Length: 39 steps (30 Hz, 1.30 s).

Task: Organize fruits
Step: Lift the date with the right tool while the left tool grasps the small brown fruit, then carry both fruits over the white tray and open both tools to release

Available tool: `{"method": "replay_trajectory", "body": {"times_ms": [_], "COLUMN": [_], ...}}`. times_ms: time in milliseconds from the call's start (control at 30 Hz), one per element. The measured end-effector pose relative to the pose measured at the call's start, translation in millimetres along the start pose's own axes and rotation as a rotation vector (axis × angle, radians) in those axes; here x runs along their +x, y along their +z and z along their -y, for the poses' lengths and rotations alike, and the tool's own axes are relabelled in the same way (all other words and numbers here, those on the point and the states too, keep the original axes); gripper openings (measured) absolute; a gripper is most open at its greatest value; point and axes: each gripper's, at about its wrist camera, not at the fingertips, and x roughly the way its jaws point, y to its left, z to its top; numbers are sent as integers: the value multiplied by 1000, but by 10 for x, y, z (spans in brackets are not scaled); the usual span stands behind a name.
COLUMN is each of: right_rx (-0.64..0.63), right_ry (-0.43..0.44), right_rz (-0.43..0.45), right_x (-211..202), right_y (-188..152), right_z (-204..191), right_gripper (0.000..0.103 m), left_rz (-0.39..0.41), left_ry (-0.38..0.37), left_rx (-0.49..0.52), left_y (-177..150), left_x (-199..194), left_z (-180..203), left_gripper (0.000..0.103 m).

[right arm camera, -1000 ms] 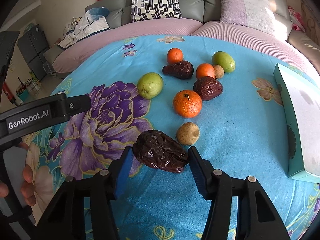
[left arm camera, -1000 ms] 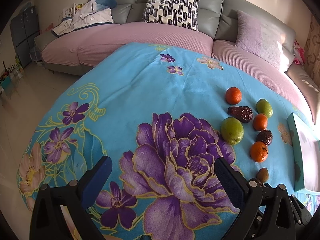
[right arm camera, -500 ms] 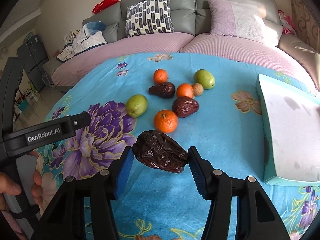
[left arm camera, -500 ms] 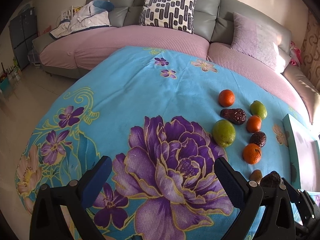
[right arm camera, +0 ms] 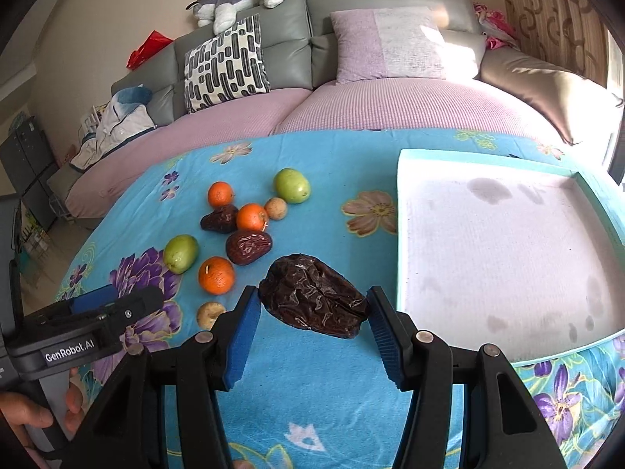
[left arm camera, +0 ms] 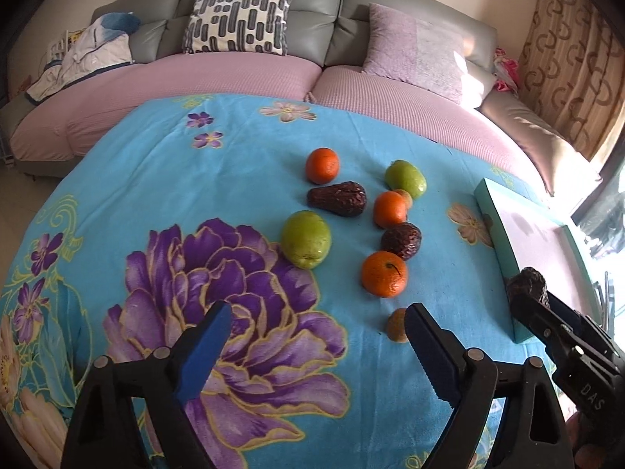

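While the shallow turquoise tray with a pale liner (right arm camera: 496, 250) is lying at the right edge of the floral blue cloth (right arm camera: 336, 383), the right gripper (right arm camera: 312, 312) is pinching a wrinkled dark-brown date-like fruit (right arm camera: 312, 301) just beside the tray's left rim; carrying it over and releasing seems next. The left gripper (left arm camera: 316, 336) is hanging spread, holding nothing.

The right gripper (right arm camera: 314, 322) is hanging raised, its blue-padded jaws clamping a wrinkled dark brown date (right arm camera: 314, 301) between them. The left gripper (left arm camera: 318, 336) is hovering with its jaws spread wide apart, gripping nothing, a hand (right arm camera: 37, 410) holding its handle.
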Motion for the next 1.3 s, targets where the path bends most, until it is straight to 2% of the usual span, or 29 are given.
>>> {"method": "replay_trajectory", "body": {"times_ms": [100, 167, 233, 333, 833, 1100, 1300], "right_rx": [19, 29, 37, 43, 63, 77, 94], "right_ry": [-10, -14, -16, -16, -17, -22, -29], "right_rz": [8, 13, 14, 15, 27, 42, 71], "right_x": [-37, -58, -67, -82, -132, -171, -226], "right_y": [14, 20, 24, 17, 26, 31, 97], "right_z": [89, 137, 165, 195, 258, 299, 390], "right_gripper": [58, 58, 58, 58, 58, 58, 58], "left_rz": [-14, -26, -37, -58, -118, -106, -11], "left_ry": [-31, -36, -36, -49, -144, -136, -154], "left_rx": [27, 44, 61, 76, 115, 123, 137], "left_y": [-4, -12, -23, -43, -82, -78, 29], "left_x": [54, 100, 142, 204, 372, 362, 178], "left_z": [109, 170, 224, 282, 477, 489, 564], "left_gripper": [80, 79, 67, 56, 27, 25, 25]}}
